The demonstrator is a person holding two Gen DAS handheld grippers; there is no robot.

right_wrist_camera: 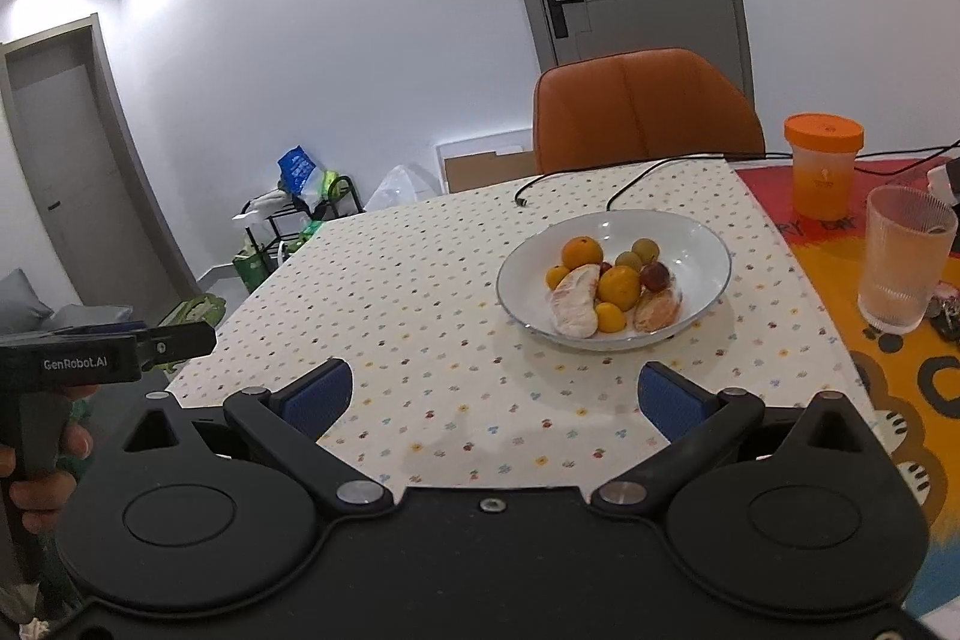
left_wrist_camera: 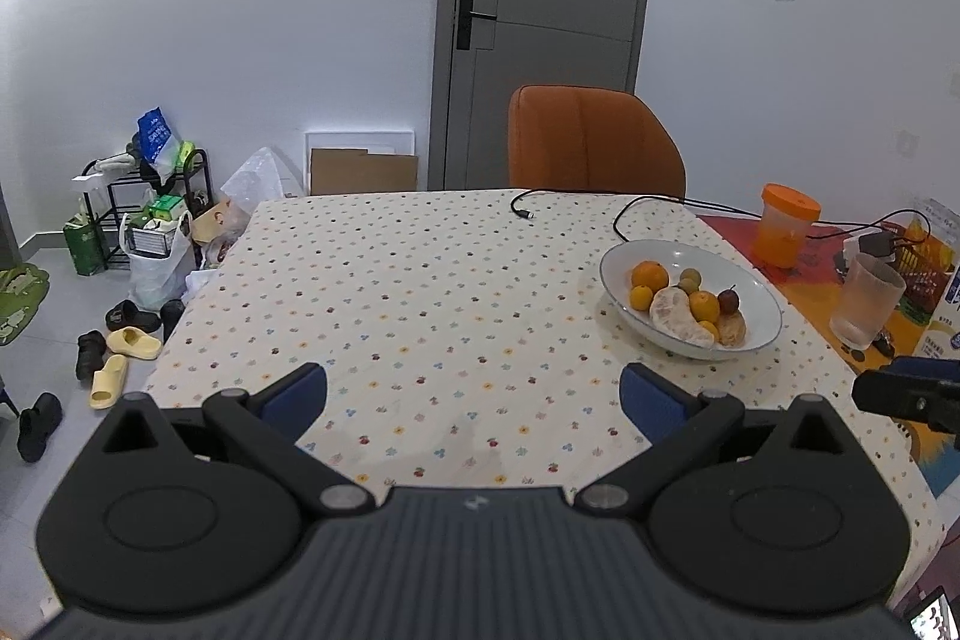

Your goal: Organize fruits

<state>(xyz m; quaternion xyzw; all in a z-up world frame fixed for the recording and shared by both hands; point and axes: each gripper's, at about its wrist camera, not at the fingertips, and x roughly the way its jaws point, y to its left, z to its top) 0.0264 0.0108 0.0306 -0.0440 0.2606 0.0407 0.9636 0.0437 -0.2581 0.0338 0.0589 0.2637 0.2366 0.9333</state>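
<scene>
A white bowl (left_wrist_camera: 756, 292) (right_wrist_camera: 702, 244) on the dotted tablecloth holds several fruits: oranges (left_wrist_camera: 649, 275) (right_wrist_camera: 582, 251), peeled pomelo segments (left_wrist_camera: 675, 317) (right_wrist_camera: 575, 304), green plums (right_wrist_camera: 645, 250) and a dark red plum (left_wrist_camera: 728, 301) (right_wrist_camera: 654, 275). My left gripper (left_wrist_camera: 474, 397) stands open over bare cloth, left of and nearer than the bowl. My right gripper (right_wrist_camera: 495, 397) is open too, with nothing between its fingers, just in front of the bowl. In the right wrist view the left gripper's body (right_wrist_camera: 90, 352) shows at the left edge, a hand around its handle.
An orange-lidded jar (left_wrist_camera: 786, 226) (right_wrist_camera: 823, 172) and a ribbed glass (left_wrist_camera: 867, 301) (right_wrist_camera: 906, 259) stand right of the bowl on a colourful mat. Black cables (left_wrist_camera: 624, 214) trail behind the bowl. An orange chair (left_wrist_camera: 594, 139) is at the table's far side.
</scene>
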